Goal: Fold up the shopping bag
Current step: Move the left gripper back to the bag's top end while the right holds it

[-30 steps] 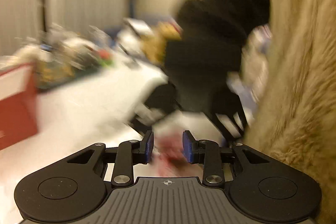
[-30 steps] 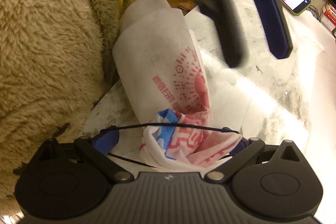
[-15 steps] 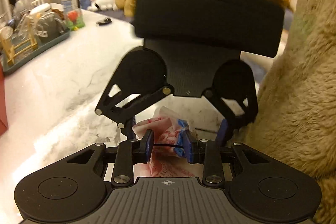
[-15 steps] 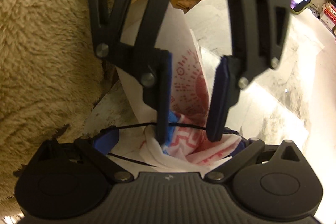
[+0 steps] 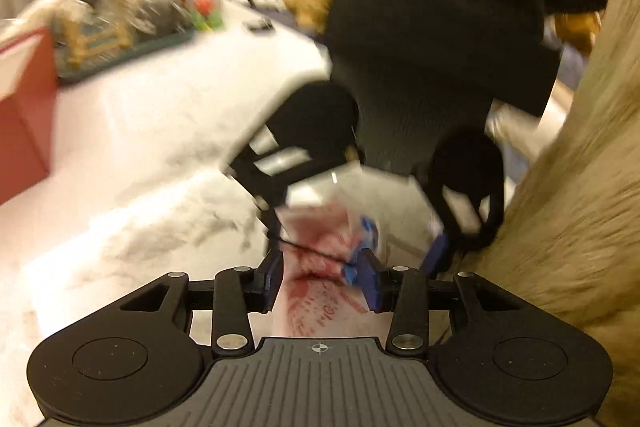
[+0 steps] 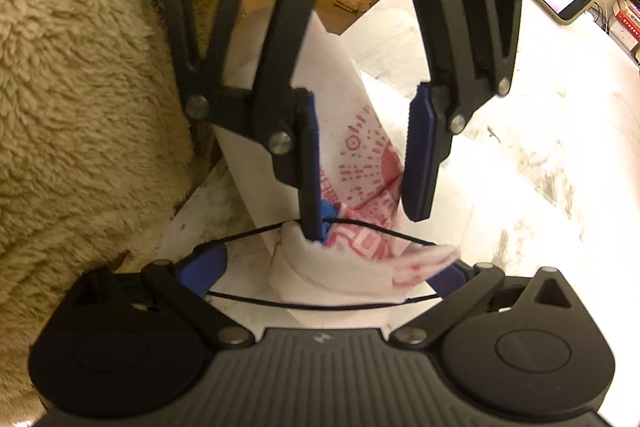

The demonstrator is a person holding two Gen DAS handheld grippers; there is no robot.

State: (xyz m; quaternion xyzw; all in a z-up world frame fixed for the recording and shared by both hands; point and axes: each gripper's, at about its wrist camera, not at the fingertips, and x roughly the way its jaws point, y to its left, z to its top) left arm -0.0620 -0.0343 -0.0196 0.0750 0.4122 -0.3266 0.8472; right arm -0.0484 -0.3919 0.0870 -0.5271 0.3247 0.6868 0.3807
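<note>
Since a second ago the left tongs (image 6: 360, 155) have swung in over the shopping bag (image 6: 352, 171) and their jaws have just been opening, one pad touching the bunched end, the other clear of it. The right tongs (image 6: 324, 267) stand wide, a thin black band (image 6: 368, 227) stretched between their tips, the bag's crumpled end lying between them unpressed.

Judging by this, the folding is done and the step in hand is securing the bundle; next the band likely has to slip over the end without letting it spring apart.

White with red and blue print, the bag lies as a long narrow strip on the marble counter (image 6: 520, 147), near its edge.
</note>
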